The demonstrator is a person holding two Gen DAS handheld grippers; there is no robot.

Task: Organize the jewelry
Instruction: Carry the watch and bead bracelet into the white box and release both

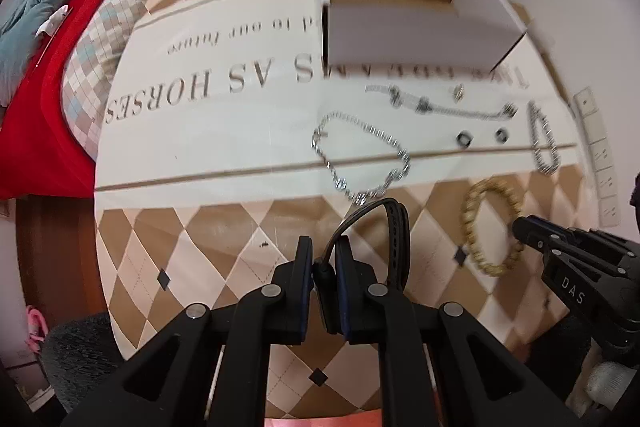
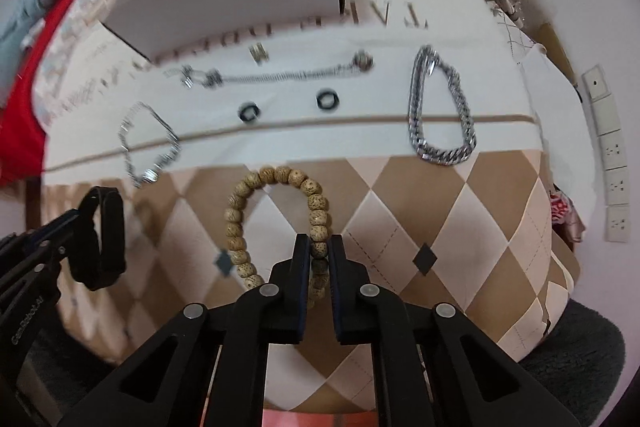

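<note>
My left gripper [image 1: 323,259] is shut on a black perforated strap [image 1: 398,227], which loops up above the checked tablecloth [image 1: 180,247]. My right gripper [image 2: 319,251] is shut on a wooden bead bracelet [image 2: 276,175], pinching its lower right side while the rest of the loop hangs over the cloth. In the right wrist view the left gripper [image 2: 74,221] shows at the left edge with the strap [image 2: 110,235]. In the left wrist view the right gripper [image 1: 520,227] touches the bead bracelet [image 1: 476,223] from the right.
On the cloth's white band lie a thick silver chain [image 2: 440,107], a thin silver chain [image 2: 148,143], a long charm bracelet [image 2: 280,75], two dark rings [image 2: 248,113] [image 2: 327,100] and a small gold piece [image 2: 258,53]. An open white box [image 1: 400,27] stands behind them. A bed [image 1: 40,107] lies left.
</note>
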